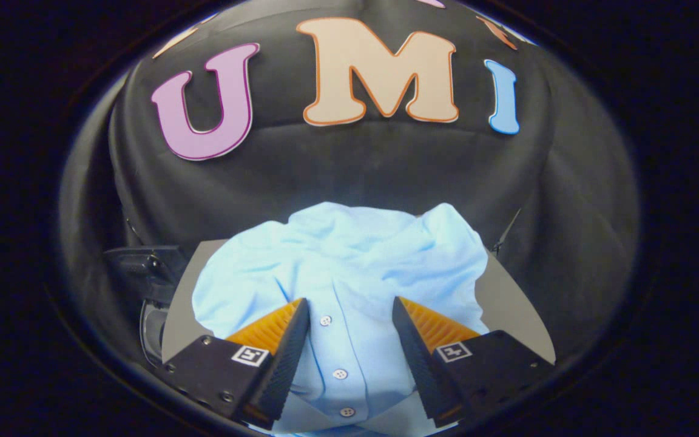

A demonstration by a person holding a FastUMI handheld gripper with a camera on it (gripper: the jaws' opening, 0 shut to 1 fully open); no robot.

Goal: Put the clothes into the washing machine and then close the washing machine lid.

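Grey tabletop (pixel 507 297) w/ blue shirt (pixel 349 261); gripper (pixel 349 312) jaws wide open, straddling button placket, nothing held.

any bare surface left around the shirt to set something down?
Two bare strips of the grey surface: one beside the crumpled light blue button-up shirt outside one finger, one on its other side near the dark object. The middle is crowded: the shirt lies there, its button placket running between the fingers of the open gripper.
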